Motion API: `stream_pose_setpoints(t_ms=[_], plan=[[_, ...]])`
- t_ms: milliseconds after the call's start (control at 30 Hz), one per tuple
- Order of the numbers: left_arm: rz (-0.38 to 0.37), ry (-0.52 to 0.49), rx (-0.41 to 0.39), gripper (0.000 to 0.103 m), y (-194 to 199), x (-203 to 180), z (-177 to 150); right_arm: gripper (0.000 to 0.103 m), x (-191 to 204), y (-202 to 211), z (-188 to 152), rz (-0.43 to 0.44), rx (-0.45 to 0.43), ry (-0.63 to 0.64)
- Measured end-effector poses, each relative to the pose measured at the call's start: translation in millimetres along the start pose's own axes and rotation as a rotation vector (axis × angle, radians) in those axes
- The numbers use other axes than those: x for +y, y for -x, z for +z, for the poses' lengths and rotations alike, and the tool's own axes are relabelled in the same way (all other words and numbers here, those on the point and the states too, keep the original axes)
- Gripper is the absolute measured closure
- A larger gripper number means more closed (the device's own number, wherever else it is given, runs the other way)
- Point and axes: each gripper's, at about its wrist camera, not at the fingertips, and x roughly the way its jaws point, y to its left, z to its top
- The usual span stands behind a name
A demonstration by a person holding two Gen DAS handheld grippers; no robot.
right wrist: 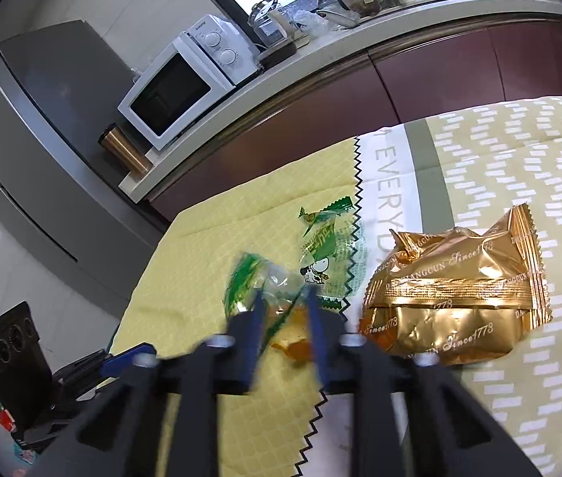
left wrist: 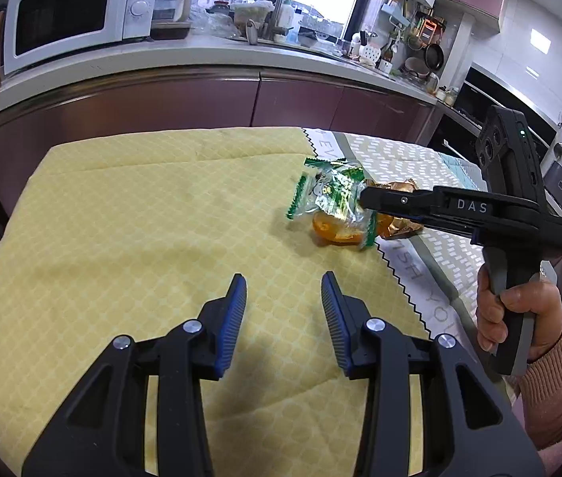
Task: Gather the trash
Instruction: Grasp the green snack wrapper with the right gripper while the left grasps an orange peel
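My right gripper (right wrist: 284, 298) is shut on a crumpled clear-and-green wrapper (right wrist: 247, 278), pinched between its blue pads. The left wrist view shows the same gripper (left wrist: 362, 198) from the side, tips closed on that wrapper (left wrist: 328, 194), which stands up off the cloth. Just beneath lies a piece of orange peel (left wrist: 332, 232) (right wrist: 294, 344). A second green wrapper with a cartoon dog (right wrist: 328, 256) lies flat behind it. A gold foil packet (right wrist: 455, 298) (left wrist: 396, 187) sits to the right. My left gripper (left wrist: 284, 290) hovers open over the yellow cloth (left wrist: 141, 218), nothing between its fingers.
The table carries a yellow cloth and a patterned green-white cloth (right wrist: 519, 167). Behind it runs a kitchen counter (left wrist: 201, 59) with a white microwave (left wrist: 78, 8) and clutter. A grey fridge (right wrist: 42, 127) stands at left. A hand in a pink sleeve (left wrist: 519, 318) holds the right gripper.
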Motion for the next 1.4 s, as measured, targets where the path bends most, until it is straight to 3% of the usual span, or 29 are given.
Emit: stream_pose_setpoints(t_ms=[133, 367, 633, 800, 833, 967, 1400], plan=[[-0.012, -0.001, 0.021, 0.064, -10, -3, 2, 0.098, -3, 9, -5, 0.035, -0.012, 0.0], [-0.023, -0.035, 0.049, 0.064, -30, -18, 12, 0.099, 0, 36, 0, 0.109, -0.088, -0.007], [-0.02, -0.063, 0.081, 0.065, -63, -37, 34, 0.099, -7, 66, 4, 0.107, -0.146, -0.001], [-0.022, 0.005, 0.137, 0.066, -85, -28, 43, 0.099, -17, 71, 3, 0.099, -0.149, -0.023], [-0.029, 0.01, 0.134, 0.067, -86, -27, 44, 0.099, -19, 71, 3, 0.097, -0.149, -0.027], [-0.059, 0.02, 0.144, 0.086, -90, -26, 47, 0.099, -27, 69, 1, 0.099, -0.14, -0.049], [-0.074, 0.065, 0.094, 0.093, -49, -22, 24, 0.099, -21, 65, -8, 0.133, -0.125, -0.054]])
